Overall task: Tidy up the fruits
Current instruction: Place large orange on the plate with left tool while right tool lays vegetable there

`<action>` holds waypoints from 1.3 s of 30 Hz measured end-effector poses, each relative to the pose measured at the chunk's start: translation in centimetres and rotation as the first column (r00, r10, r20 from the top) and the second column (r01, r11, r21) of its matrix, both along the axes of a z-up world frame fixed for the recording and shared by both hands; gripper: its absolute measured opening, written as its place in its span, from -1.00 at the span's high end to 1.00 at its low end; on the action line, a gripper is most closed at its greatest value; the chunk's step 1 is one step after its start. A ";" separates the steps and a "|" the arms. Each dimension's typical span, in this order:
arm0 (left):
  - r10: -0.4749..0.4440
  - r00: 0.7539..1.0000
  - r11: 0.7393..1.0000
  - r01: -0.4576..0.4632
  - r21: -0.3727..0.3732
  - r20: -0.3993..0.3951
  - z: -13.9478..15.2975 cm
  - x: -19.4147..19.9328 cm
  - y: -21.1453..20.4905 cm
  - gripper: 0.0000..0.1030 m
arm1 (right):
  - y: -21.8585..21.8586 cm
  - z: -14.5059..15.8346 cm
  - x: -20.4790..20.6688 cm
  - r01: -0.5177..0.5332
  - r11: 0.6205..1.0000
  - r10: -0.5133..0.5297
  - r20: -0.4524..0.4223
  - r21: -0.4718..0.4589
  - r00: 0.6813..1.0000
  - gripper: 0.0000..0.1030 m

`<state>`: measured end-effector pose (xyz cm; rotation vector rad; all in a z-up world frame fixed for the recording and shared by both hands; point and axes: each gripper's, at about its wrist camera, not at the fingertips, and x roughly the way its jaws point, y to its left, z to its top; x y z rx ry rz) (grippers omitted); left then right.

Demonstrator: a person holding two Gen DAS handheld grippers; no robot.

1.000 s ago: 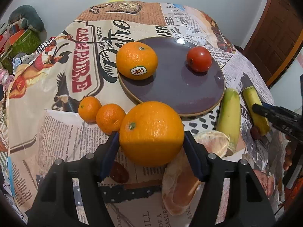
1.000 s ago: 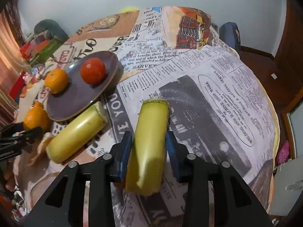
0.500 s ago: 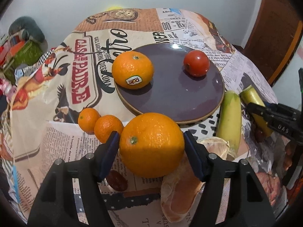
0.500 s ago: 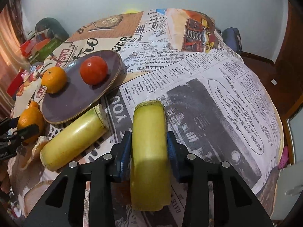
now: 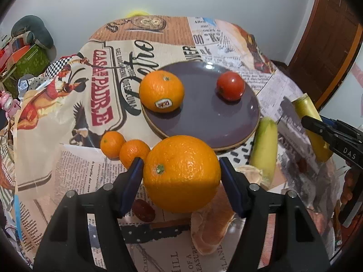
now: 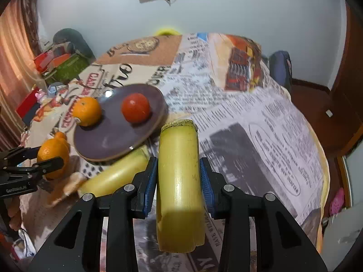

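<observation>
Both tools are carrying fruit toward the round purple plate point(image 5: 226, 122), w/ the plate lying just ahead of the left gripper point(image 5: 181, 170) and ahead-left of the right gripper point(image 6: 178, 176). To do it well, I'd say: be lowering each piece onto bare plate, not onto the sticker-labelled orange point(image 5: 161, 94) or the small red tomato point(image 5: 230, 86) already sitting on it, and be releasing only once the fruit is resting, since round fruit is prob. going to roll.

Left gripper: jaws are spread wide around the big round orange point(image 5: 182, 173), pads pressing both sides, fruit hanging clear of the newspaper-print tablecloth point(image 5: 74, 170). Two small tangerines point(image 5: 124, 147) are sitting just ahead-left of its left finger.

Right gripper: jaws are at medium width, clamping the thick yellow-green cane-like stalk piece point(image 6: 179, 181) mid-length, stalk pointing fwd along the fingers. A second similar stalk piece point(image 6: 118, 174) is lying on the cloth just left of this tool, btw it and the plate.
</observation>
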<state>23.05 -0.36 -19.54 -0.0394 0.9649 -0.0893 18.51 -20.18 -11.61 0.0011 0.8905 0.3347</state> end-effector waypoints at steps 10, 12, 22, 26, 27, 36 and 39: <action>0.003 0.999 0.999 -0.001 -0.041 0.053 2.8 0.7 0.7 -0.30 | 3.0 2.3 0.6 -0.064 0.997 0.062 0.060 0.036 0.996 0.35; 0.002 0.998 0.999 0.000 -0.039 0.058 3.0 1.0 0.8 -0.30 | 3.6 2.4 1.0 -0.076 0.996 0.074 0.065 0.041 0.995 0.34; -0.037 0.998 0.999 0.038 -0.026 0.043 1.9 3.9 0.0 -0.30 | 7.0 1.6 3.5 -0.126 0.990 0.122 0.063 0.061 0.990 0.35; -0.042 0.999 0.999 0.043 -0.032 0.026 1.1 5.2 -0.1 -0.30 | 8.1 1.0 4.7 -0.139 0.988 0.136 0.050 0.060 0.989 0.35; -0.041 0.999 0.999 0.041 -0.033 0.022 0.9 5.5 0.0 -0.30 | 8.3 0.8 5.0 -0.144 0.988 0.142 0.046 0.058 0.989 0.35; -0.056 0.998 0.996 0.056 -0.066 0.007 0.1 7.0 0.4 -0.31 | 9.6 -0.6 6.9 -0.182 0.982 0.181 0.017 0.056 0.983 0.35; -0.066 0.998 0.996 0.066 -0.066 -0.001 -0.4 7.2 0.4 -0.31 | 9.8 -0.9 7.2 -0.189 0.981 0.188 0.011 0.053 0.982 0.35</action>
